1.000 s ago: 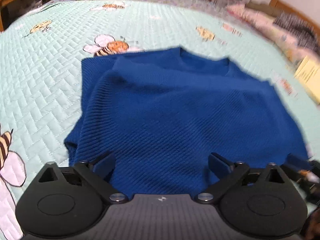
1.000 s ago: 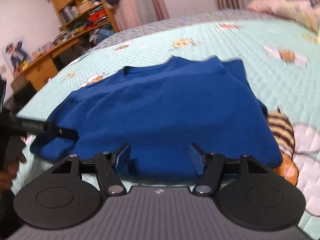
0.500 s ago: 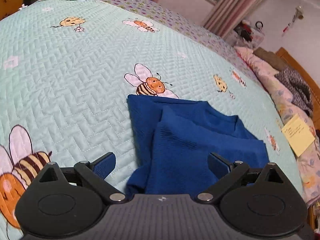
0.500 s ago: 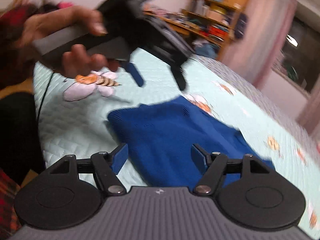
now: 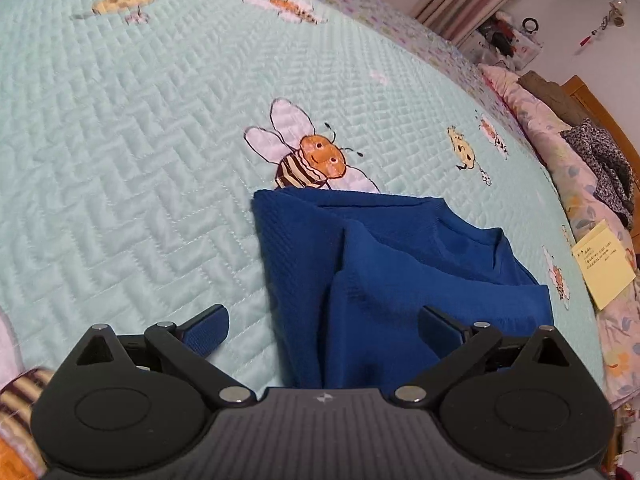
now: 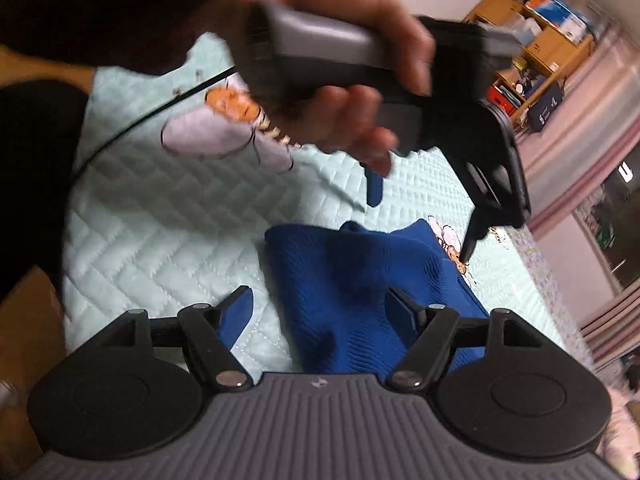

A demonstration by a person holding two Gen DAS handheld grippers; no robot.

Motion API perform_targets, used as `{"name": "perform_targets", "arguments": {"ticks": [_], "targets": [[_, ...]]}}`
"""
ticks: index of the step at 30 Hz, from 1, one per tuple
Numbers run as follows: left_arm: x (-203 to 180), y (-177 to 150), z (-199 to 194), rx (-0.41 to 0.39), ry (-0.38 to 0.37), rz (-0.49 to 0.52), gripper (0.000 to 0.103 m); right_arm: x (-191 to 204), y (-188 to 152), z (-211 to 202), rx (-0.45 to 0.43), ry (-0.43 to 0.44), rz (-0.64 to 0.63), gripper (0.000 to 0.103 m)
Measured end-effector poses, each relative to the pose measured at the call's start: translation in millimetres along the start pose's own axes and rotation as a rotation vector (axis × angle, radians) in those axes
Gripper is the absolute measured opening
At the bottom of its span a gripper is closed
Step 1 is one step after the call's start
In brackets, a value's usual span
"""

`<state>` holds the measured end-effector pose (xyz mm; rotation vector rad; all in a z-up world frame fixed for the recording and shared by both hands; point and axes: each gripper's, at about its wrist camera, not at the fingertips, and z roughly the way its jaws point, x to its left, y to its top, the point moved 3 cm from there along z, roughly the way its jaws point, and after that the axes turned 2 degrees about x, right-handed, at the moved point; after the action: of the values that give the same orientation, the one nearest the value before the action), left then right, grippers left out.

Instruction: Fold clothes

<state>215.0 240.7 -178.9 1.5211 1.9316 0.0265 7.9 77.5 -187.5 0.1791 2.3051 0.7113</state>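
— On the bed's quilt [image 5: 120, 140], where's the blue sweater [image 5: 400, 264]?
— Folded, beside the bee print [image 5: 308, 160]; my housing cuts off its near edge.
— Jaws?
— Left gripper [image 5: 324, 326] and right gripper [image 6: 320, 308] both spread, empty. Only the right view shows the blurred hand [image 6: 340, 92] holding my left handle.

Black gripper [image 5: 323, 330], blue pads [image 5: 206, 330]

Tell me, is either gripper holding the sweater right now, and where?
Neither. The left gripper and right gripper are both open above the blue sweater, which lies on the quilt.
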Motion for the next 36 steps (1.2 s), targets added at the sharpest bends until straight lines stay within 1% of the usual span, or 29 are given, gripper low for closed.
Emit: {"name": "perform_targets", "arguments": {"ticks": [3, 7, 9, 12, 16, 17, 19, 20, 21, 22, 23, 24, 26, 27, 32, 36], "targets": [[3, 8, 17, 0.030, -0.030, -0.028, 0.102, 5, 2, 5, 0.023, -0.040, -0.044, 0.081], [-2, 18, 31, 0.057, -0.050, -0.008, 0.102, 11, 8, 10, 0.025, -0.076, -0.100, 0.081], [-6, 24, 38, 0.075, -0.066, 0.011, 0.102, 10, 11, 14, 0.024, -0.081, -0.103, 0.081], [-9, 32, 47, 0.088, -0.071, 0.012, 0.102, 8, 18, 23, 0.026, -0.091, -0.094, 0.081], [-19, 39, 55, 0.096, -0.044, 0.036, 0.102, 4, 23, 32, 0.022, -0.123, -0.105, 0.080], [-22, 39, 56, 0.096, -0.031, 0.051, 0.099, 3, 24, 34, 0.022, -0.135, -0.109, 0.080], [-28, 39, 57, 0.094, 0.010, 0.093, 0.091, 0, 25, 37, 0.026, -0.153, -0.110, 0.080], [-31, 38, 57, 0.092, 0.033, 0.114, 0.080, -1, 25, 38, 0.029, -0.157, -0.102, 0.078], [-33, 37, 57, 0.090, 0.057, 0.138, 0.063, -3, 25, 39, 0.034, -0.148, -0.090, 0.068], [-33, 36, 56, 0.090, 0.069, 0.148, 0.055, -4, 25, 39, 0.040, -0.132, -0.077, 0.057], [-32, 35, 55, 0.089, 0.082, 0.157, 0.046, -5, 24, 39, 0.049, -0.123, -0.070, 0.031], [-31, 36, 53, 0.091, 0.072, 0.146, 0.036, -6, 23, 38, 0.048, -0.124, -0.066, 0.018], [-28, 36, 49, 0.094, 0.051, 0.121, 0.026, -8, 20, 35, 0.038, -0.129, -0.058, 0.016], [-30, 36, 48, 0.086, 0.060, 0.127, 0.023, -11, 20, 33, 0.029, -0.133, -0.048, 0.014], [-44, 31, 40, 0.038, 0.103, 0.154, 0.020, -26, 18, 14, -0.021, -0.162, 0.025, 0.013], [-52, 34, 27, -0.002, 0.064, 0.112, 0.019, -37, 14, 6, -0.057, -0.171, 0.077, 0.012]]}}
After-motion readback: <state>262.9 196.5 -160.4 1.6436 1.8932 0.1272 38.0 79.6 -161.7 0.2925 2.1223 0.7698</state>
